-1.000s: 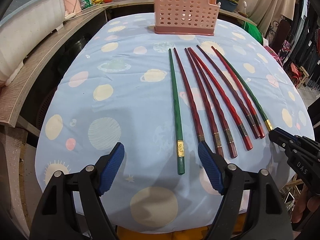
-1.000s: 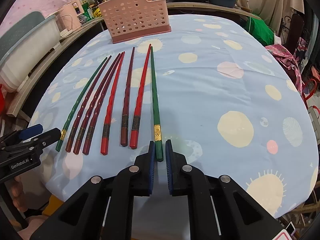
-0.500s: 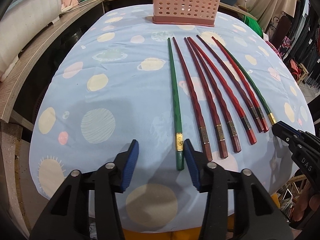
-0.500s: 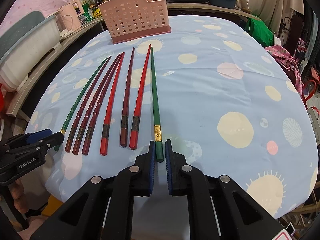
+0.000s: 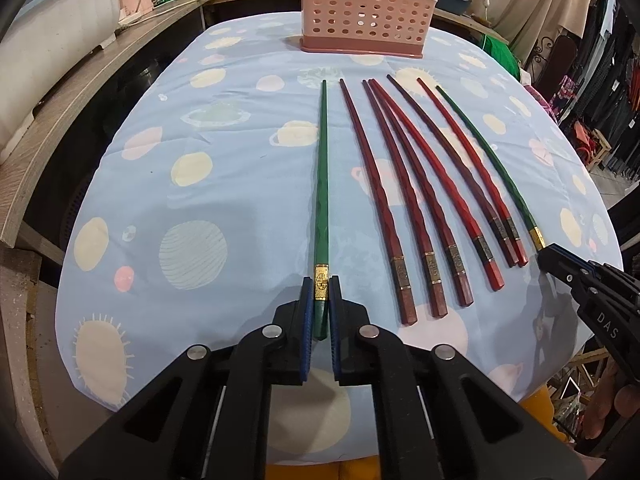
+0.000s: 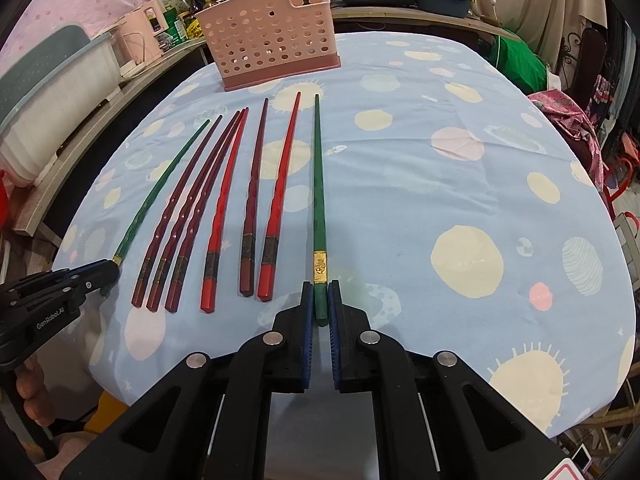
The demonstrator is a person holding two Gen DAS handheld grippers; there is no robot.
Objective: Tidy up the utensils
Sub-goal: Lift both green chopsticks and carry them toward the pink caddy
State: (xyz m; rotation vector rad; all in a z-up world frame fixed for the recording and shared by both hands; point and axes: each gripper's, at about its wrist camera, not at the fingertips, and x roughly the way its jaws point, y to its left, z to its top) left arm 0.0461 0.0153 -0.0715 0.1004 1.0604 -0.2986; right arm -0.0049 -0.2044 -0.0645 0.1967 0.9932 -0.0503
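Several chopsticks lie side by side on the blue tablecloth (image 5: 240,184): two green ones at the outer ends, several red and dark red ones (image 5: 408,184) between. My left gripper (image 5: 321,286) is shut on the thick end of the leftmost green chopstick (image 5: 322,184). My right gripper (image 6: 319,292) is shut on the thick end of the rightmost green chopstick (image 6: 319,184). Both chopsticks still lie along the cloth. A pink perforated utensil basket (image 5: 366,8) stands at the far side, and shows in the right wrist view (image 6: 270,50).
A wooden counter (image 5: 80,80) with a white tub (image 5: 52,24) runs along the left. Bottles and pots stand behind the basket. A green bundle (image 6: 516,64) and clothes sit beyond the table's right edge.
My left gripper moved forward and closed its jaws from wide open onto the left green chopstick's end. My right gripper stayed shut on the right green chopstick.
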